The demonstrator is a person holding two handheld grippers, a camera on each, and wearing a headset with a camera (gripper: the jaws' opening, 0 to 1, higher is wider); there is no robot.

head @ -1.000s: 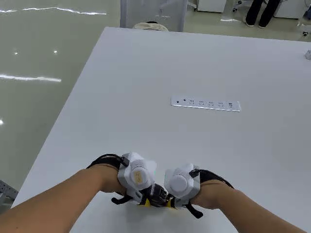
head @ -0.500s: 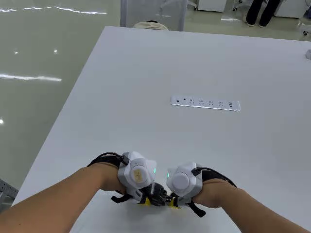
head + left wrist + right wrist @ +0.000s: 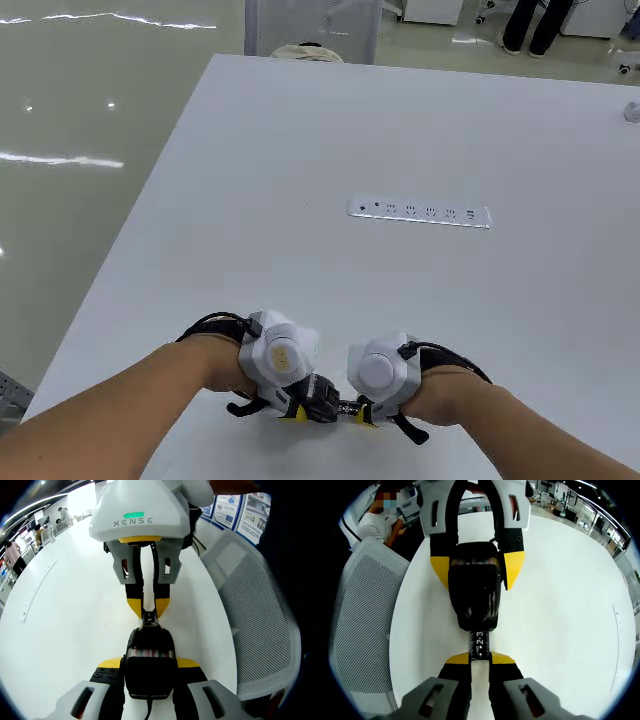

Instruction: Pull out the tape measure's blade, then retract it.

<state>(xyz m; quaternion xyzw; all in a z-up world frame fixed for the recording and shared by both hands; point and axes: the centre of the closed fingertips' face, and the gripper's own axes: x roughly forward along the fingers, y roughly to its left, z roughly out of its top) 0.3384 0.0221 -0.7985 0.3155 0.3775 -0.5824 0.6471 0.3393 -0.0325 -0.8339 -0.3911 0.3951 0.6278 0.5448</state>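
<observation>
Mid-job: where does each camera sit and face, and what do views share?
Head view: headset, looking down at the white table; both forearms show.
Left gripper view: on the left gripper, its jaws clamping the black tape measure case, facing the right gripper.
Right gripper view: on the right gripper, its jaws pinching the marked blade, facing back.
Both gripper views share the case.

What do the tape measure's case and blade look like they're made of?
The case is glossy black, likely hard plastic, judging by its sharp highlights. The blade is a thin flat strip with printed numerals, probably coated steel, though the look alone can't confirm that.
</observation>
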